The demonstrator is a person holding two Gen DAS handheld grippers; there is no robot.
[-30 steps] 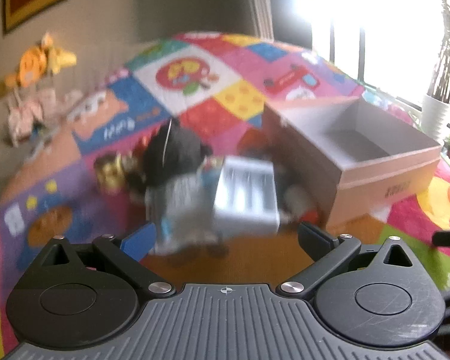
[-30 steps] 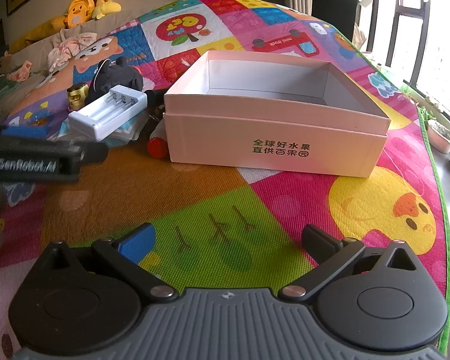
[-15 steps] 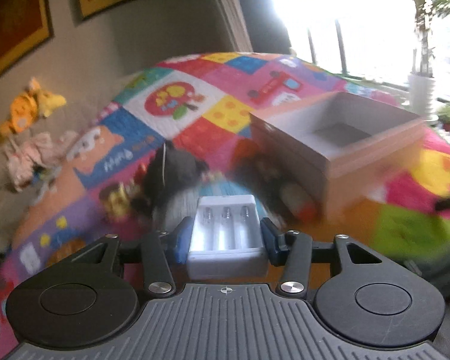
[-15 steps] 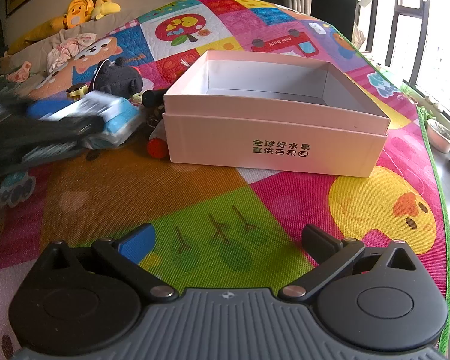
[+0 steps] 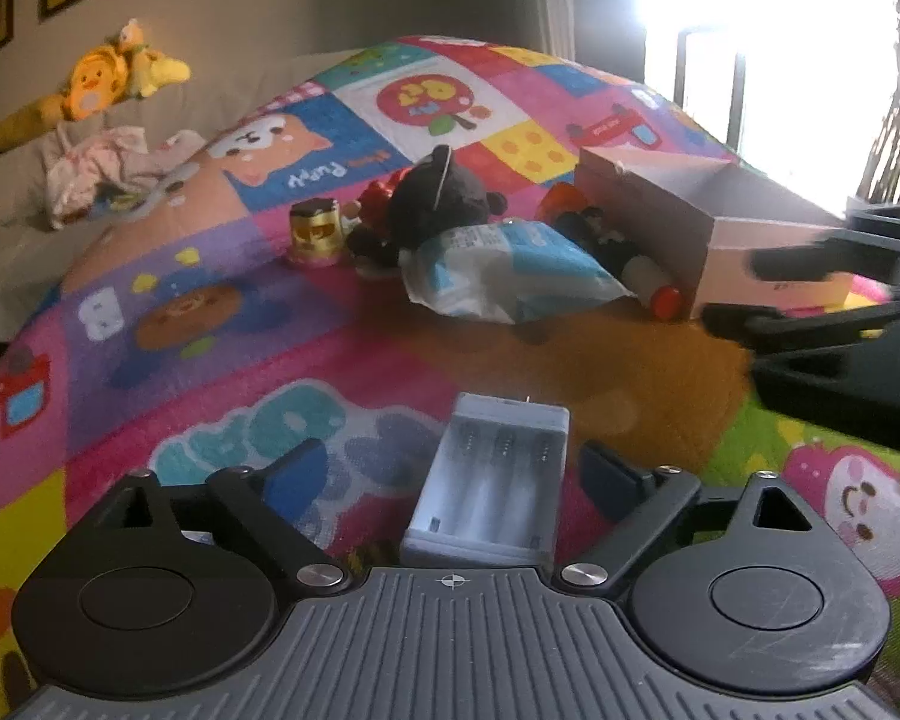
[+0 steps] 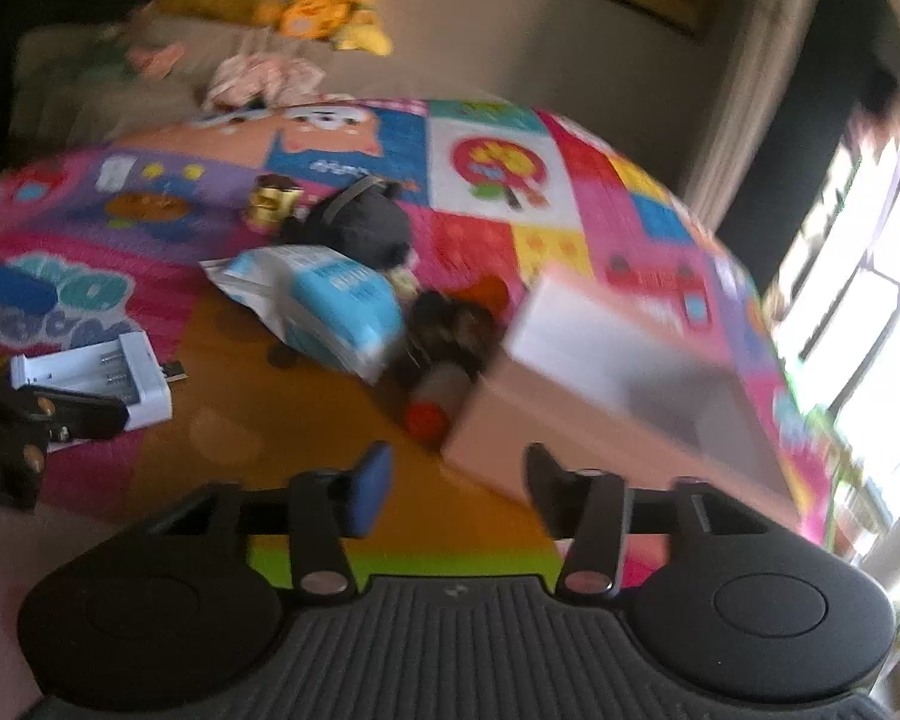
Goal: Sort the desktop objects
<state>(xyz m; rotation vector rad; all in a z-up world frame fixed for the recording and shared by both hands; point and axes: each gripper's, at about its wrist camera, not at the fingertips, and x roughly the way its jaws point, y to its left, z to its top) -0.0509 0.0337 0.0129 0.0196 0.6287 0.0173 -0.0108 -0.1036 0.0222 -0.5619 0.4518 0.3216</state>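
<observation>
Charger case [image 5: 491, 480] now lies on the mat, well apart from the pink box [image 5: 690, 228]; half a second ago the left gripper [image 5: 450, 468] clamped it, now spread wide. Right gripper [image 6: 456, 486], half-open and empty, swings toward the pile beside that box.

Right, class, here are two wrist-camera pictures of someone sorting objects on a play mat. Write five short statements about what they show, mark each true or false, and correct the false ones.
1. The white battery charger lies on the mat between the open fingers of the left gripper. True.
2. The charger's slots hold batteries. False: they are empty.
3. The black plush toy sits inside the pink box. False: it is on the mat, outside the box.
4. A blue and white packet lies in front of the plush toy. True.
5. The right gripper grips the red-capped tube. False: it is open and holds nothing.
</observation>
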